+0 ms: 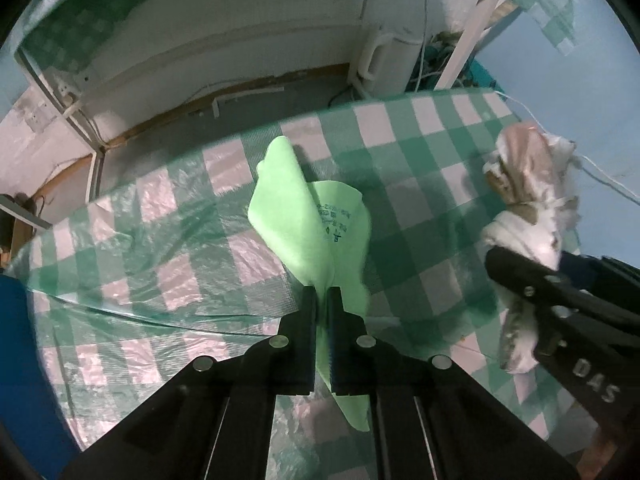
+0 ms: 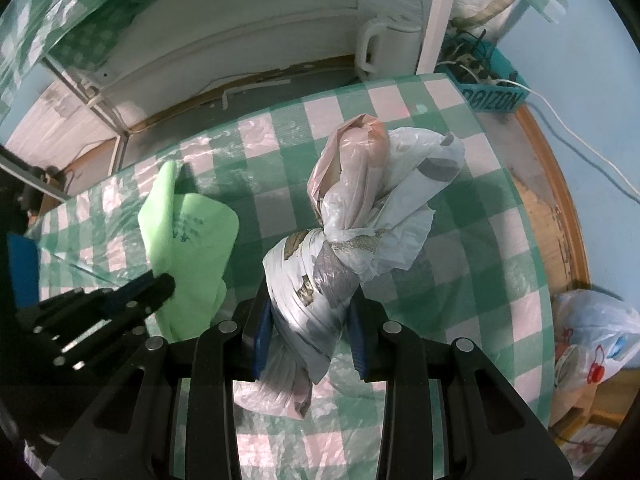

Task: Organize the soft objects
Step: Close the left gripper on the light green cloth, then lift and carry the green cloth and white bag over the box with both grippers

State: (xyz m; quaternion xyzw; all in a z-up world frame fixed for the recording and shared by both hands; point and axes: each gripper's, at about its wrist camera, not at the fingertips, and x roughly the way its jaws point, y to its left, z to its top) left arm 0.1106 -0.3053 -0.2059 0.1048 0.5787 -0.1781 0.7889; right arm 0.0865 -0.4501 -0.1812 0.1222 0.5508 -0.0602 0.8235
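My left gripper (image 1: 322, 294) is shut on a light green cloth (image 1: 308, 220) with dark printed marks and holds it above the green-and-white checked tablecloth (image 1: 160, 240). The cloth also shows at the left of the right wrist view (image 2: 188, 248), with the left gripper (image 2: 160, 284) pinching it. My right gripper (image 2: 312, 308) is shut on a knotted bundle of white, grey and pink plastic bags (image 2: 360, 208) and holds it over the table. The bundle shows at the right of the left wrist view (image 1: 528, 200), with the right gripper (image 1: 540, 280) on it.
The table's far edge runs along a white wall and a white jug (image 2: 384, 48). A blue crate with cables (image 2: 496, 88) stands at the back right. A printed plastic bag (image 2: 592, 340) lies off the table's right edge, by a wooden rim (image 2: 560, 208).
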